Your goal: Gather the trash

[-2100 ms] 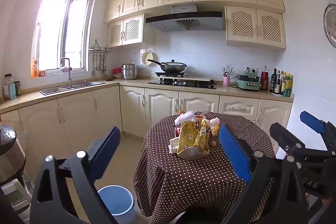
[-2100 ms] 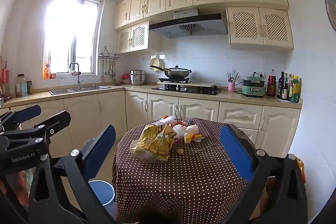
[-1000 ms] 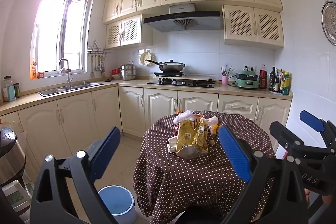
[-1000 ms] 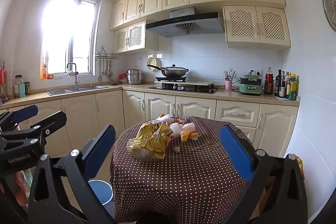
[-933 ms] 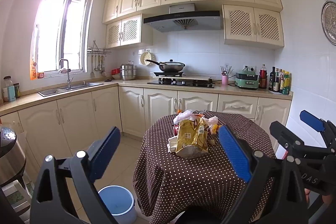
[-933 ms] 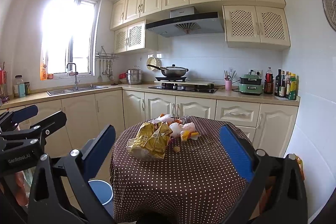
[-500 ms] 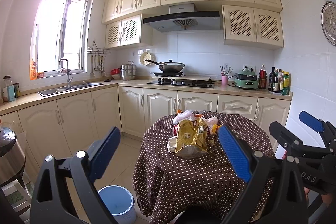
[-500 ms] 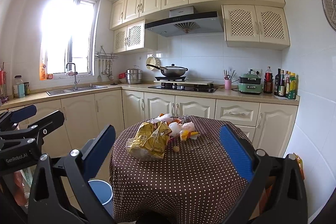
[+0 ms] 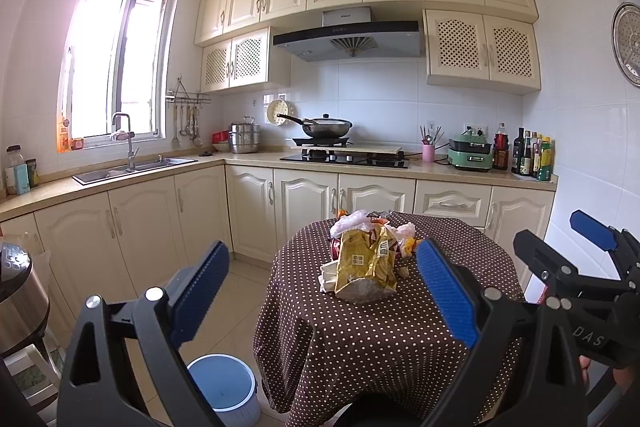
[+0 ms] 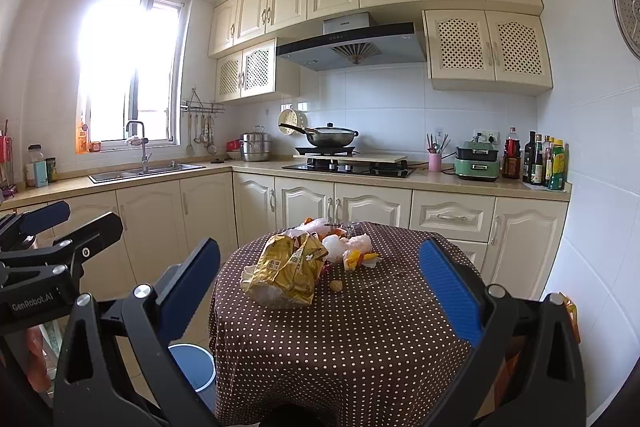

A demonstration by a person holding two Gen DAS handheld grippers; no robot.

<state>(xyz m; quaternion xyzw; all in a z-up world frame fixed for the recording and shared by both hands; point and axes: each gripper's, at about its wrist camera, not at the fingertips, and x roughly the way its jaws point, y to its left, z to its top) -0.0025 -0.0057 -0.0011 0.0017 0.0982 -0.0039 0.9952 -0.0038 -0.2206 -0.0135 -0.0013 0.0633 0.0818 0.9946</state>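
A heap of trash lies on a round table with a brown dotted cloth (image 9: pixel 380 339) (image 10: pixel 360 339). Its biggest piece is a crumpled yellow snack bag (image 9: pixel 366 267) (image 10: pixel 288 273). Behind it lie white plastic wrappers (image 9: pixel 350 221) (image 10: pixel 352 245), orange scraps (image 10: pixel 362 259) and a small nut-like bit (image 10: pixel 336 285). My left gripper (image 9: pixel 324 279) is open, held well short of the table. My right gripper (image 10: pixel 320 275) is open too, at a similar distance. A blue bin (image 9: pixel 224 385) (image 10: pixel 192 365) stands on the floor left of the table.
Cream cabinets and a counter run along the back and left walls, with a sink (image 9: pixel 132 167), a hob with a wok (image 9: pixel 326 127) and bottles (image 9: pixel 532 155). A metal cooker (image 9: pixel 16 303) stands at the near left. Tiled floor lies between the table and cabinets.
Both views have drifted slightly; the table and trash sit marginally lower and nearer in the right wrist view. Both grippers stay open and hold nothing.
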